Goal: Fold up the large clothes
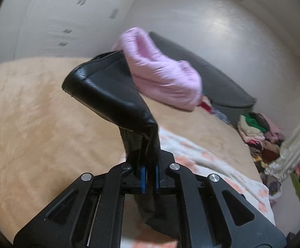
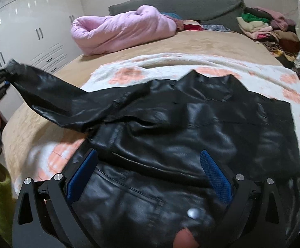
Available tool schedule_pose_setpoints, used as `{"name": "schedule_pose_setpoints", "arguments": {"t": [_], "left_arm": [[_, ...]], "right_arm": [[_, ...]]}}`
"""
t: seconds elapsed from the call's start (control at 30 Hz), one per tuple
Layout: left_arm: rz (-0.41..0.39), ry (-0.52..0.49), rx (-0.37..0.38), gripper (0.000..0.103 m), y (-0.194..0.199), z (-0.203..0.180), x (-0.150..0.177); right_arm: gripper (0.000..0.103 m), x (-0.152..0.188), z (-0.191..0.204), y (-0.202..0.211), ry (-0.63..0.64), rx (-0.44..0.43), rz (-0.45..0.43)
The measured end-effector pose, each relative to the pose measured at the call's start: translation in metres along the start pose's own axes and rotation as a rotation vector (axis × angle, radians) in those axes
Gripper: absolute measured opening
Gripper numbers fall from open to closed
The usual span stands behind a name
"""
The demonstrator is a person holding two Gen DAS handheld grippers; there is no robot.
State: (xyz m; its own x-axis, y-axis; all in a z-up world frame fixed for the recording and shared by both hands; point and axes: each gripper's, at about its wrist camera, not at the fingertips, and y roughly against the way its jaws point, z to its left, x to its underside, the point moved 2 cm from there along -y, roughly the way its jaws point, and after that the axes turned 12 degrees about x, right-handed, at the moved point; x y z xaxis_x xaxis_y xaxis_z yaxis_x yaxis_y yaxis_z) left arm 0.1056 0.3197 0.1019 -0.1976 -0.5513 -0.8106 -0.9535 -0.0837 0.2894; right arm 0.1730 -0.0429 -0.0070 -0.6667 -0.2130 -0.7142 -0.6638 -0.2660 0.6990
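Left tongs point(image 1: 149, 175) are pressed together, pinching the cuff of the black leather jacket's sleeve point(image 2: 53, 101) and holding it up off the bed. The shiny black leather jacket point(image 2: 191, 134) lies spread on the white blanket with orange prints point(image 2: 129, 70), near the bed's front edge. Right tongs point(image 2: 150, 175) hover spread wide over the jacket's body. A rolled pink quilt point(image 2: 119, 31) sits at the bed's far edge.

Left gripper point(image 1: 149, 177): I see jaws clamped tight, raised, angled slightly downward. Right gripper point(image 2: 150, 171): jaws spread wide, tilted down.
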Motion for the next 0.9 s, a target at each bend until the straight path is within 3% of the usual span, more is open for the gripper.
{"name": "schedule_pose_setpoints", "arguments": {"t": [0.37,0.6,0.77,0.9], "left_arm": [[0.077,-0.283,0.190,0.000,-0.008,-0.150,0.036],[0.161,-0.376,0.280,0.000,-0.022,-0.219,0.072],[0.262,-0.469,0.322,0.000,-0.043,-0.254,0.116],[0.381,-0.562,0.313,0.000,-0.064,-0.273,0.167]], "right_arm": [[0.099,-0.007,-0.079,0.026,-0.112,0.083,-0.058],[0.099,-0.018,-0.133,0.041,-0.169,0.154,-0.127],[0.099,-0.006,-0.181,0.046,-0.293,0.164,-0.125],[0.099,0.005,-0.219,0.052,-0.436,0.105,-0.132]]}}
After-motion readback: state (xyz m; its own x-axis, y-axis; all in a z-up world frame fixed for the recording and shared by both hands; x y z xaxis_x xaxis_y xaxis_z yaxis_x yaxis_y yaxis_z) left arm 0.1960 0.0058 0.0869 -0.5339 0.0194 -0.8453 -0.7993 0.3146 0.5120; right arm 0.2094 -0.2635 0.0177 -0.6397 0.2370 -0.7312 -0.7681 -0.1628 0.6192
